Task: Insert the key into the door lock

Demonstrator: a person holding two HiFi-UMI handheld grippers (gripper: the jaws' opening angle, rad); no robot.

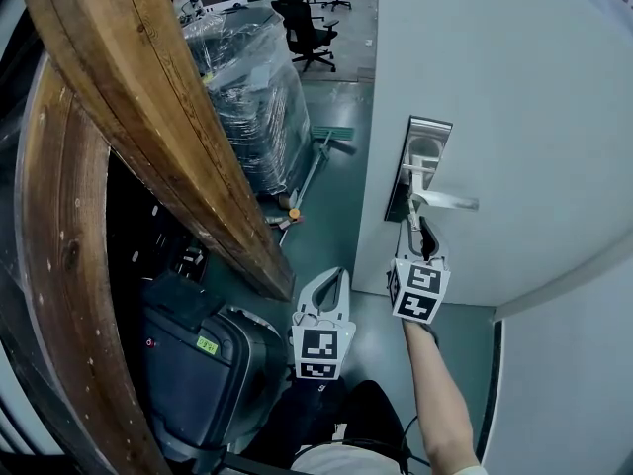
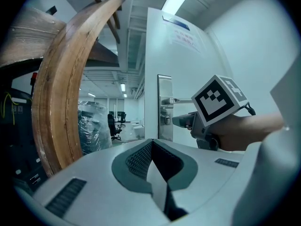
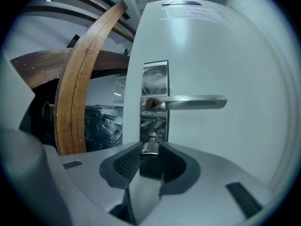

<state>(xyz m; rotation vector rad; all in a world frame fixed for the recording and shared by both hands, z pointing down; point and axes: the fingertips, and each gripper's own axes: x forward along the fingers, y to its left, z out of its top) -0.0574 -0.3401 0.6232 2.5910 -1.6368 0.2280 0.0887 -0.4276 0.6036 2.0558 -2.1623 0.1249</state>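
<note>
Door lock: steel plate on white door; lever handle level, cylinder below it.
Left gripper: low, well apart from the door; jaws pressed together, nothing between.
Right gripper: raised to the plate; jaws pinching key.
Key: between right fingertips, pointing at cylinder; depth unclear.

Curved wooden beam, office chair (black) beyond.

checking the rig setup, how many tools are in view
2. The left tool hangs low, shut with nothing in it, apart from the door. The right tool is up at the lock plate under the door handle, shut on the key.
</note>
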